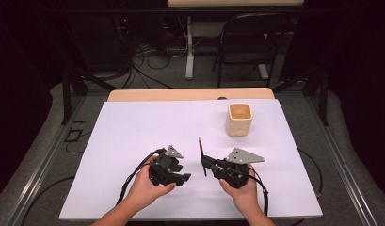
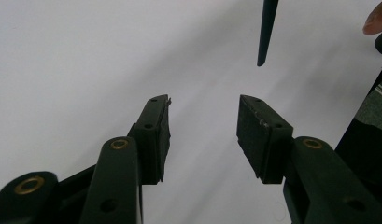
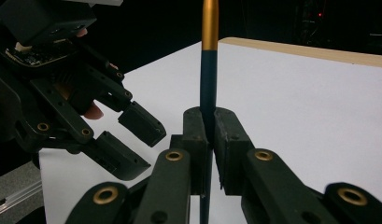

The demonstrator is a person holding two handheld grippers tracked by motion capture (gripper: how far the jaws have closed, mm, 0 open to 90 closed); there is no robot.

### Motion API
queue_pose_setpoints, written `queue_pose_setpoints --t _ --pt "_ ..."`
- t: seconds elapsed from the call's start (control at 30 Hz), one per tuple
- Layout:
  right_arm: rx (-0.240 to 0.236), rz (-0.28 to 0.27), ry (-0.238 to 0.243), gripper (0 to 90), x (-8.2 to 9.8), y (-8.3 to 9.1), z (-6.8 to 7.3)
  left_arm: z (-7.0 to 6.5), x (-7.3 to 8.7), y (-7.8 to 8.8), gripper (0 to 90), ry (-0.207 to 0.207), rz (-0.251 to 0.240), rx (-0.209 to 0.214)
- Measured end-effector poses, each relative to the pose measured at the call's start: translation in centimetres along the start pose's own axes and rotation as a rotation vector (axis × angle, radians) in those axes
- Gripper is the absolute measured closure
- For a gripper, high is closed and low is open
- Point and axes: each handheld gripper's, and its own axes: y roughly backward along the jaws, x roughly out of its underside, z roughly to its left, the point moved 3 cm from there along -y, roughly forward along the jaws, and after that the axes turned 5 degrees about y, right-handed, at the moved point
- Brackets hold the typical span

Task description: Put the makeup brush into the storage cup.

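Holding the pen upright in my right tongs, clamped at its lower shaft so the other end stays free; my left tongs, jaws apart and empty, wait at nine o'clock over the tabletop.

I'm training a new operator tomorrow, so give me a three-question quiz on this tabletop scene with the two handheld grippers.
1. True or false: the right gripper is shut on the slim dark pen with a gold band.
2. Which stands at the far right of the white sheet? A) a cream square-mouthed cup B) a red bowl C) a glass bottle
3. Fill in: the left gripper has its jaws ____, with nothing between them.

Key
1. True; the pen stands clamped between the pads.
2. A, the cream square-mouthed cup.
3. Open; the pen tip hangs beyond them.
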Motion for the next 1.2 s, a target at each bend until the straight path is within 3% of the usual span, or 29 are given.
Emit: queue_pose_setpoints --t 0.73,0.97,1.2 --pt "0.010 -0.028 -0.052 83.8 0.1 -0.2 0.0 -0.5 -0.4 -0.5 57.1 0.047 -0.049 0.026" --pt "0.013 -0.025 -0.054 83.8 0.1 -0.2 0.1 -0.8 -0.6 -0.6 58.4 0.070 -0.071 0.045" --pt "0.009 -0.023 -0.048 83.8 0.2 -0.4 0.3 -1.1 -0.8 -1.0 59.0 0.065 -0.070 0.052"
